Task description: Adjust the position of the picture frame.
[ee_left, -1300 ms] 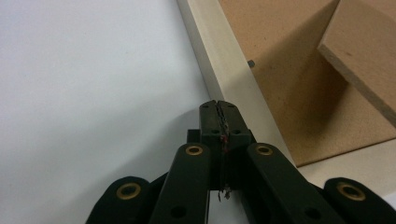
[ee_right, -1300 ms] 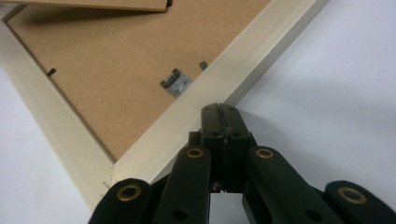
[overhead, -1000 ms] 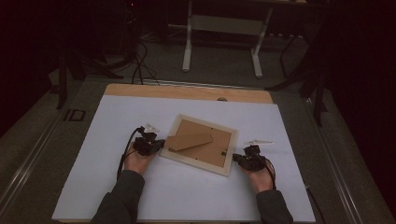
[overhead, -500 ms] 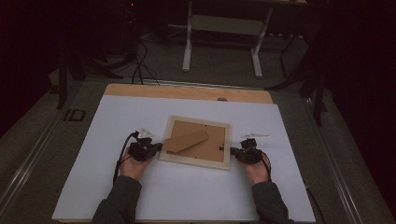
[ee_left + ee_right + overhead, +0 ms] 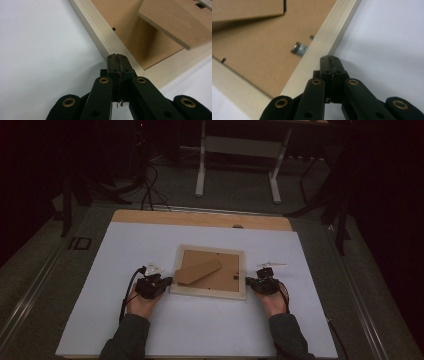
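Note:
A pale wooden picture frame lies face down on the white table cover, its brown backing board up and a brown stand flap raised from it. My left gripper is shut, its tip against the frame's left edge near the front corner. My right gripper is shut too, its tip against the frame's right edge. Neither holds anything. A small metal clip sits on the backing by the right rail.
The wooden table edge runs along the back. Beyond it stand a white desk frame and cables on the dark floor. A small pale object lies on the cover just right of the frame.
The frame has turned from a tilted lie to square with the table. Both hands shifted with it, the left one outward to the left.

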`<state>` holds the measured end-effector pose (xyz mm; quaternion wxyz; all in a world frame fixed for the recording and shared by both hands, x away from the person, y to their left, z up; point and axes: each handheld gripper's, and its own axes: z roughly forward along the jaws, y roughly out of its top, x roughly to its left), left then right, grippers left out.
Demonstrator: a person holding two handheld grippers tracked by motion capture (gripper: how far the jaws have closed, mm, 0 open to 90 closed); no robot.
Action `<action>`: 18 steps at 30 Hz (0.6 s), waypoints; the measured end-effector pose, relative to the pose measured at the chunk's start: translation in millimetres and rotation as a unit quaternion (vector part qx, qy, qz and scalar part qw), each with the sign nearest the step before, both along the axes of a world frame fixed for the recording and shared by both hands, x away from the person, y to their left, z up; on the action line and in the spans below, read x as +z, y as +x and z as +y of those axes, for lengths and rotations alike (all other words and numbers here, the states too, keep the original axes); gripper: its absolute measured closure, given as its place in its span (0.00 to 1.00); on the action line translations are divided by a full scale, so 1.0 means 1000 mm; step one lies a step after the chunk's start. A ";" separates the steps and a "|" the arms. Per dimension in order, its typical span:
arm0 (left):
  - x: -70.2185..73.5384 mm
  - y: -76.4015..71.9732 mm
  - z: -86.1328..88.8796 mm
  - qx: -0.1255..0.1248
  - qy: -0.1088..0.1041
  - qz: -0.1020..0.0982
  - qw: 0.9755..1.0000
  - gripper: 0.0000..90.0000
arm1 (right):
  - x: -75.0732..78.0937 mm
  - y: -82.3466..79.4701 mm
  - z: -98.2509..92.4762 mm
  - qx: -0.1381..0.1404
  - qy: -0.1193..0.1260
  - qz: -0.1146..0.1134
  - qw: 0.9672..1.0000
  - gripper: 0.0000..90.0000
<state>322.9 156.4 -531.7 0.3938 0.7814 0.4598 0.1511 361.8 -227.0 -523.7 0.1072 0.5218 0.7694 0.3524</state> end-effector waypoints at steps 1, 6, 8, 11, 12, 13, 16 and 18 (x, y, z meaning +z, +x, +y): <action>-0.001 -0.002 0.001 0.000 -0.003 0.000 1.000 1.00 | 0.000 -0.006 0.000 0.002 -0.003 0.000 1.000 1.00; -0.003 -0.006 0.002 -0.004 -0.005 0.004 1.000 1.00 | -0.003 -0.016 0.000 0.002 -0.005 0.006 1.000 1.00; -0.003 -0.006 0.003 -0.005 -0.005 0.005 1.000 1.00 | -0.003 -0.019 0.000 -0.001 -0.002 0.006 1.000 1.00; -0.004 -0.007 0.003 -0.002 -0.008 0.007 1.000 1.00 | -0.003 -0.019 0.000 -0.002 -0.003 0.009 1.000 1.00; -0.004 -0.008 0.003 -0.002 -0.010 0.006 1.000 1.00 | -0.003 -0.018 0.000 -0.002 -0.004 0.009 1.000 1.00; -0.004 -0.009 0.004 -0.001 -0.011 0.006 1.000 1.00 | -0.003 -0.018 0.000 0.000 -0.004 0.007 1.000 1.00; -0.006 -0.013 0.006 0.003 -0.020 0.009 1.000 1.00 | -0.004 -0.015 0.000 0.000 0.002 0.008 1.000 1.00; -0.006 -0.013 0.006 0.003 -0.020 0.009 1.000 1.00 | -0.004 -0.014 0.000 0.000 0.006 0.006 1.000 1.00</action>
